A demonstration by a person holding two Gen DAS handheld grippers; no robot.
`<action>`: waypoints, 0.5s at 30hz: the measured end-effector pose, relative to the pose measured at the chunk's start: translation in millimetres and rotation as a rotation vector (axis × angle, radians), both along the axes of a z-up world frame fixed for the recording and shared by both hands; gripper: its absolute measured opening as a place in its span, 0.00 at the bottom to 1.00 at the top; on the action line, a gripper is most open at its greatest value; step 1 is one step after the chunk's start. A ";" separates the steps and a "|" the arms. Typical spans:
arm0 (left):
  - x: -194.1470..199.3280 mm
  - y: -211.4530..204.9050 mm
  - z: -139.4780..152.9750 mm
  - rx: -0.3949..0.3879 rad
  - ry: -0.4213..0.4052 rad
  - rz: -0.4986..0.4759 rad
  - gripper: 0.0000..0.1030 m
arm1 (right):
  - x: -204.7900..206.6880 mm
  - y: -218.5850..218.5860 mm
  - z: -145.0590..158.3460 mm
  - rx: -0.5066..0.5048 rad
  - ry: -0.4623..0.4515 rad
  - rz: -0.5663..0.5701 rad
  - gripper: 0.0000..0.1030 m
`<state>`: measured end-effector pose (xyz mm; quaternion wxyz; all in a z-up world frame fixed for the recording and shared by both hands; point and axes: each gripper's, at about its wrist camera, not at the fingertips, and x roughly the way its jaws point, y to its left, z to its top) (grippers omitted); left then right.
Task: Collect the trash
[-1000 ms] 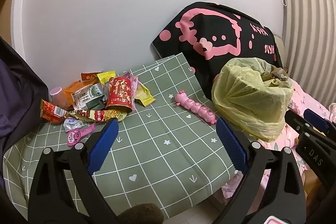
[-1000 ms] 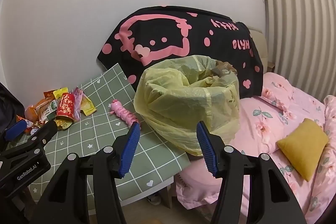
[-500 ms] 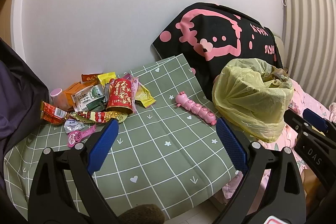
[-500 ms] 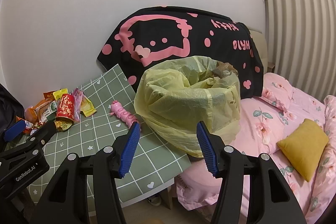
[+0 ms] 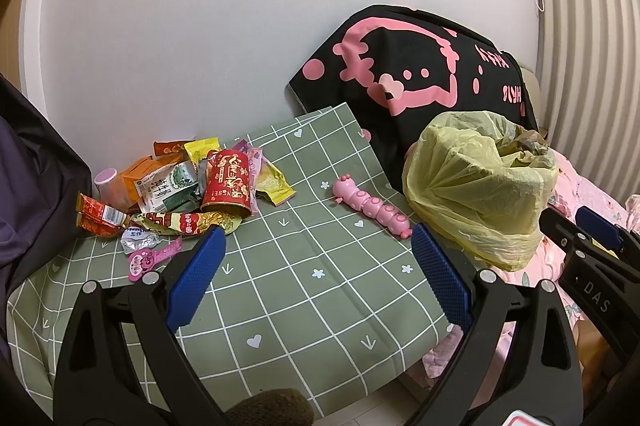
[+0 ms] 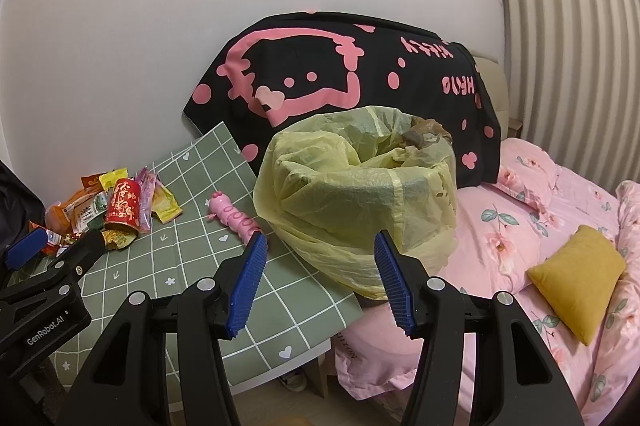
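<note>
A heap of snack wrappers (image 5: 168, 186) with a red paper cup (image 5: 229, 182) lying on its side sits at the back left of the green checked table (image 5: 304, 290); the right wrist view shows the same cup (image 6: 123, 204). A yellow trash bag (image 5: 480, 186) stands at the table's right edge, its mouth open (image 6: 360, 186), scraps inside. My left gripper (image 5: 316, 278) hovers open over the table's middle, holding nothing. My right gripper (image 6: 320, 278) is open and empty just in front of the bag.
A pink caterpillar toy (image 5: 372, 206) lies between the wrappers and the bag. A black blanket with pink print (image 6: 344, 66) drapes behind the bag. A bed with pink floral bedding (image 6: 540, 226) and a yellow cushion (image 6: 576, 274) is at the right. Dark fabric (image 5: 32, 186) hangs at left.
Both grippers have drifted only slightly; the views are nearly the same, and the jaws stay open.
</note>
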<state>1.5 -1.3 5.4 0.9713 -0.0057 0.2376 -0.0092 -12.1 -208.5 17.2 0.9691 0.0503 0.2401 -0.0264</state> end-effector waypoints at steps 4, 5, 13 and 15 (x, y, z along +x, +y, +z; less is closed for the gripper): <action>1.0 -0.2 0.1 0.000 -0.001 -0.004 0.87 | 0.7 -0.9 0.6 -0.004 0.000 -0.003 0.51; 1.5 -0.1 0.0 0.000 -0.001 -0.004 0.87 | 0.4 -1.3 0.7 -0.005 -0.001 -0.005 0.51; -1.9 -3.3 0.3 0.001 -0.003 -0.005 0.87 | -4.6 -3.2 1.9 -0.007 -0.012 -0.018 0.51; -2.0 -4.5 0.4 0.001 -0.003 -0.007 0.87 | -5.4 -3.3 2.3 -0.007 -0.013 -0.020 0.51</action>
